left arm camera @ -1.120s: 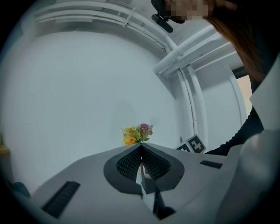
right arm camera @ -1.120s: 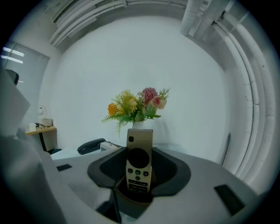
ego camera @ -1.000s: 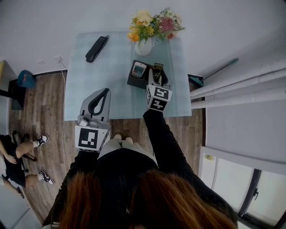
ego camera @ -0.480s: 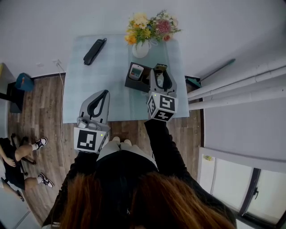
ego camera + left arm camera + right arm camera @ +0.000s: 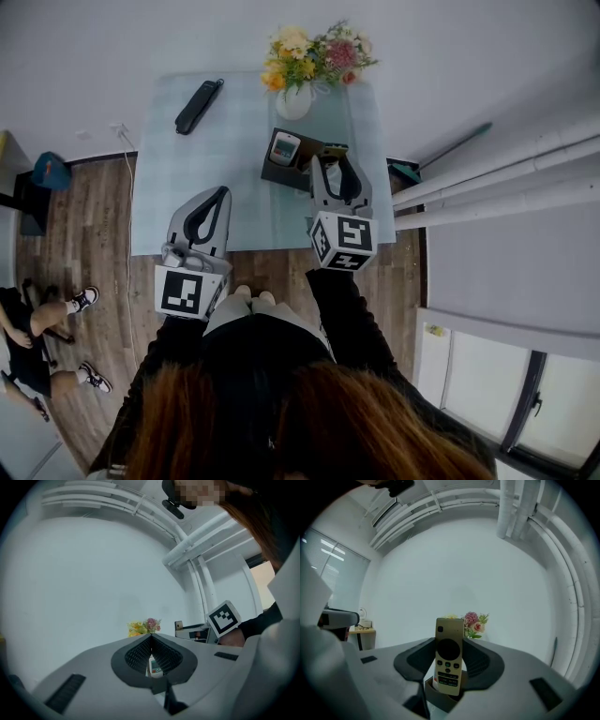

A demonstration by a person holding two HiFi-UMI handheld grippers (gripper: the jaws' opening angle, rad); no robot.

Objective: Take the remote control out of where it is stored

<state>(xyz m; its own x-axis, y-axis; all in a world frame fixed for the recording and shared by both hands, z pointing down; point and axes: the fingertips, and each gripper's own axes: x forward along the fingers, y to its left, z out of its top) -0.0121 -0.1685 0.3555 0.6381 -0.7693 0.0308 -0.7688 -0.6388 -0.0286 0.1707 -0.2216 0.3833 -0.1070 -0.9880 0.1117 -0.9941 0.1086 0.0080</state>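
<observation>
R gripper (image 5: 330, 161) clamped on gold remote (image 5: 449, 656). Remote upright, mostly out of holder (image 5: 274, 174), lower end prob. just at rim. L gripper (image 5: 151, 637) closed, empty. To do: lift fully clear.

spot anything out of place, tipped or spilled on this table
Nothing is spilled or damaged. The white vase of flowers stands upright, and the slim gold remote control is upright in the right gripper, over the dark storage box. Only the long black remote lies slanted near the far left corner of the table.
</observation>
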